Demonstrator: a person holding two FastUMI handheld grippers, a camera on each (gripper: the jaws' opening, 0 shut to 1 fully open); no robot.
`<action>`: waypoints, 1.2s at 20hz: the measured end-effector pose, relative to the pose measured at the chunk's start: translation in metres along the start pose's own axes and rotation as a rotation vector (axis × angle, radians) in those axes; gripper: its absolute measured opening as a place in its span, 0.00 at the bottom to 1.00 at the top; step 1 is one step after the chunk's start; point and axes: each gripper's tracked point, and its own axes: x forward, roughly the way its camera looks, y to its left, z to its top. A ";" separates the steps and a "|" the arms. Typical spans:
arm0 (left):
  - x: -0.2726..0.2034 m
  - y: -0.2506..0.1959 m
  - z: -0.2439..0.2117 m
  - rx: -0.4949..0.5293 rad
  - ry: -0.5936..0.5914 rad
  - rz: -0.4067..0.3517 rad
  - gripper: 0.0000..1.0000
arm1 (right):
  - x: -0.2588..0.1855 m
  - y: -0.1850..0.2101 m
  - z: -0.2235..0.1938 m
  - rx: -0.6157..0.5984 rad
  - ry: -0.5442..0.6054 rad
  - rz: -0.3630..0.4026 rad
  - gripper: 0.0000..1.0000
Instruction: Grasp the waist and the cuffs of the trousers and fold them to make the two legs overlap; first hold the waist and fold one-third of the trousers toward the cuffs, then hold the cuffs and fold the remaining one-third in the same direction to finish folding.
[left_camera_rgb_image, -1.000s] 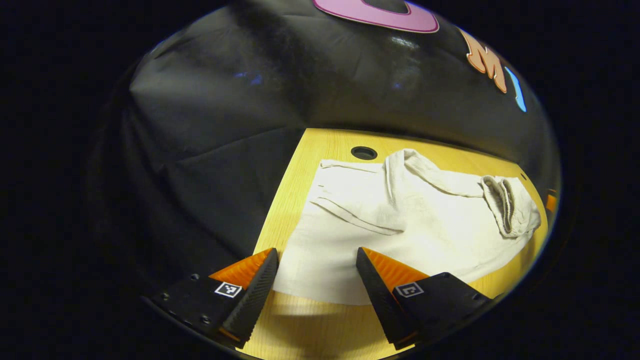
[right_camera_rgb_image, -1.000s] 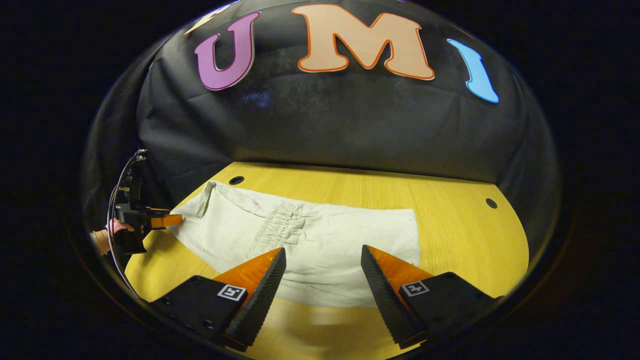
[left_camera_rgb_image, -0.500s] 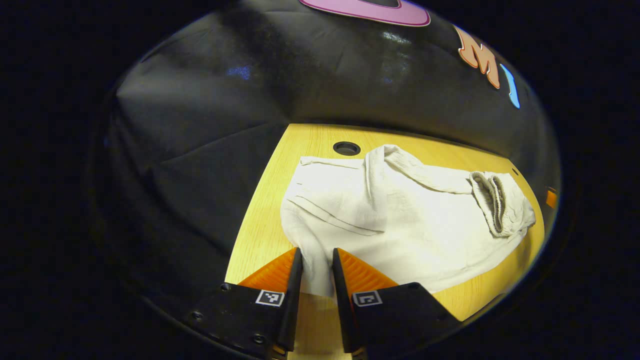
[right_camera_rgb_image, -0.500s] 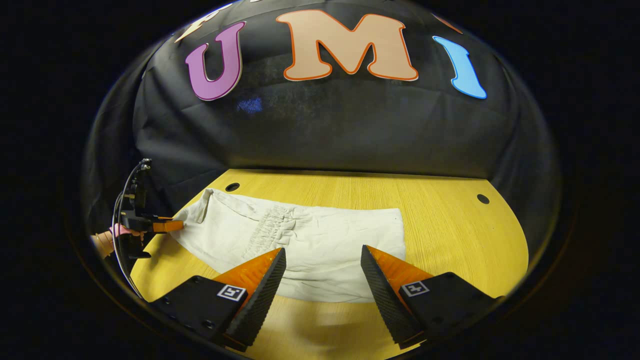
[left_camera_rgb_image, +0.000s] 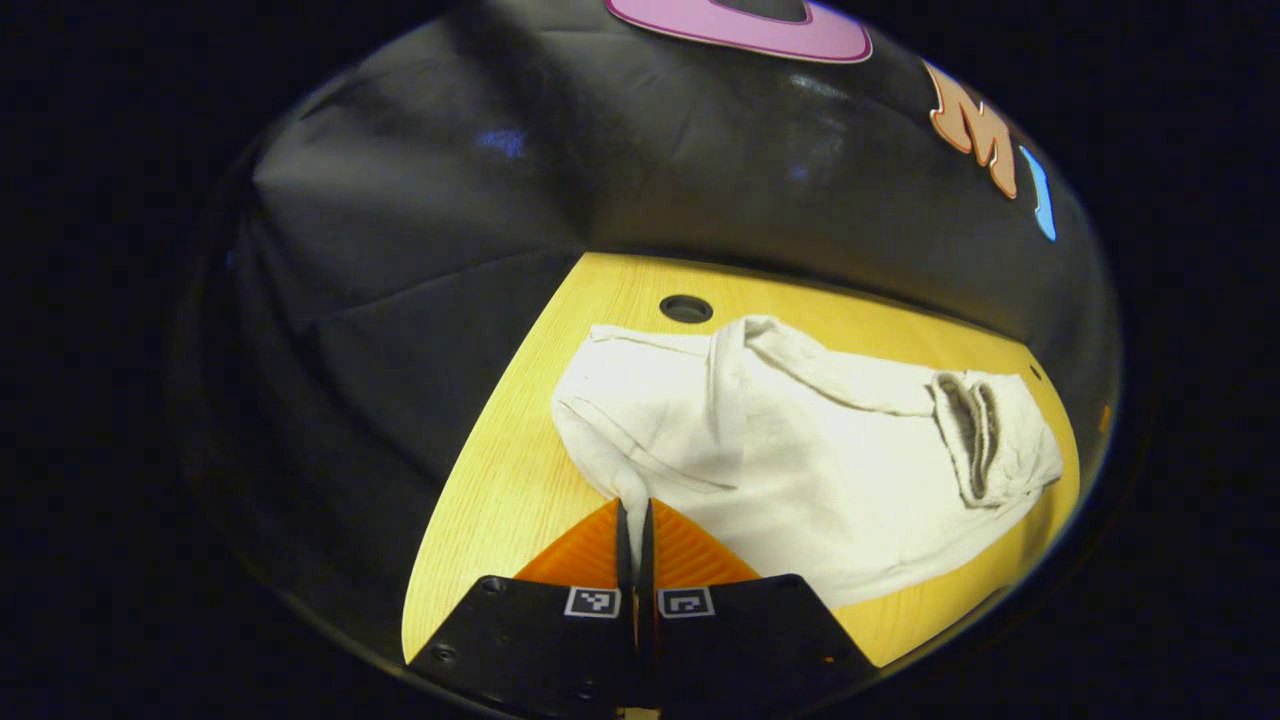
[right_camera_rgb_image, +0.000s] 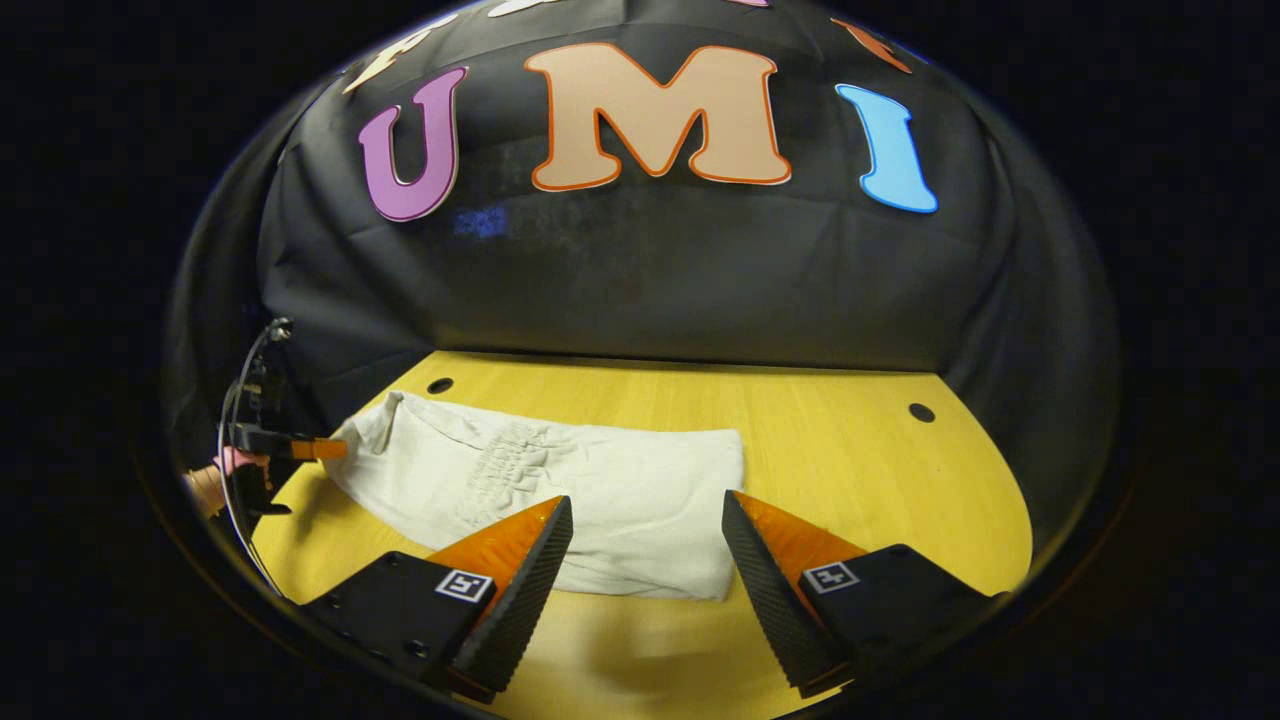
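On the yellow wooden table (right_camera_rgb_image: 860, 470) lie the cream trousers (left_camera_rgb_image: 800, 470), already folded into a band, with the gathered waist (left_camera_rgb_image: 975, 435) doubled over toward 3 o'clock in the left gripper view. At 6 o'clock in that view, the left gripper (left_camera_rgb_image: 634, 525) is clenched on the near corner of the cloth, its 2 fingers pressed together with a pinch of fabric rising between them. In the right gripper view, the trousers (right_camera_rgb_image: 560, 490) stretch from 9 o'clock toward centre, and the right gripper (right_camera_rgb_image: 645, 540) hangs spread wide, just short of their near edge, gripping nothing. At 9 o'clock there, the left gripper (right_camera_rgb_image: 320, 449) meets the cloth's far end, held by a hand (right_camera_rgb_image: 215, 478). Bare tabletop runs from the trousers toward 3 o'clock, with 2 round holes (right_camera_rgb_image: 440, 385) near the back edge, below the black cloth wall (right_camera_rgb_image: 650, 290).
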 end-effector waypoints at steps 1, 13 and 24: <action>-0.007 -0.010 0.006 -0.015 -0.007 -0.009 0.00 | -0.003 -0.006 -0.002 0.002 0.002 -0.007 0.96; -0.086 -0.218 0.096 -0.091 -0.173 -0.249 0.00 | -0.044 -0.081 -0.027 -0.003 0.020 0.011 0.97; -0.116 -0.427 0.110 0.094 -0.220 -0.439 0.00 | -0.080 -0.112 -0.048 0.004 0.043 0.103 0.97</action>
